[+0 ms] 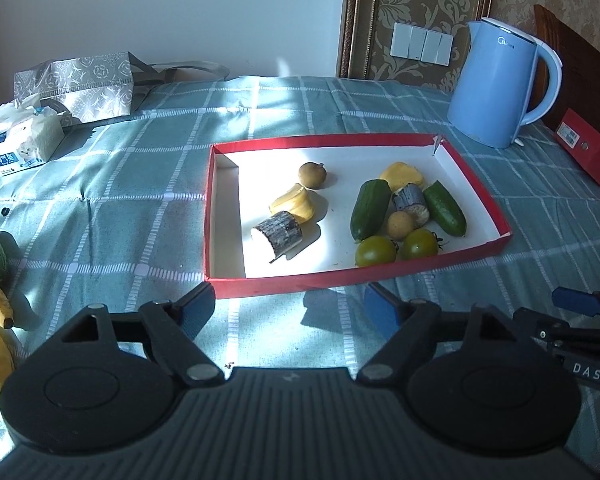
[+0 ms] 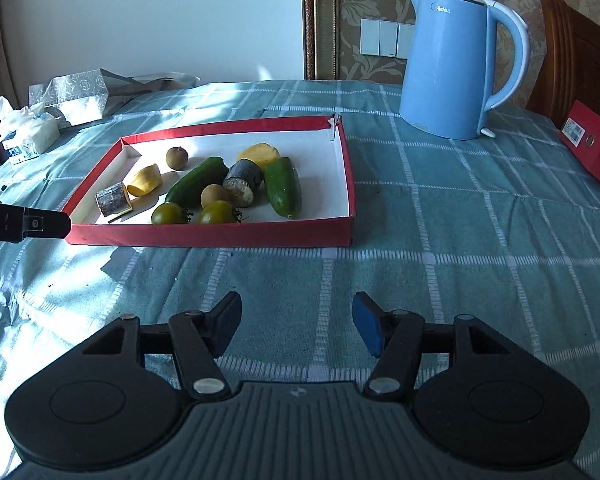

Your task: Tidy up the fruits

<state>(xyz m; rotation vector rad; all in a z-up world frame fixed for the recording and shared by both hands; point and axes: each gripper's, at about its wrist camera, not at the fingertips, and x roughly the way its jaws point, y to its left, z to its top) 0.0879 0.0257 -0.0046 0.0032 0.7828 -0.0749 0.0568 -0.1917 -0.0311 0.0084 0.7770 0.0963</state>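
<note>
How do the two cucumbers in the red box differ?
The left cucumber leans toward the box's far right; the right cucumber leans toward its far left. The left cucumber looks longer. A brown stump piece lies between them. Both are dark green and lie flat in the red box.

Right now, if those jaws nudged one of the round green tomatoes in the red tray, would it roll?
Probably: the round green tomato looks smooth and nearly spherical, so it likely rolls. The red tray has a low wall that should stop it. Its shiny skin may slip in a grip.
</note>
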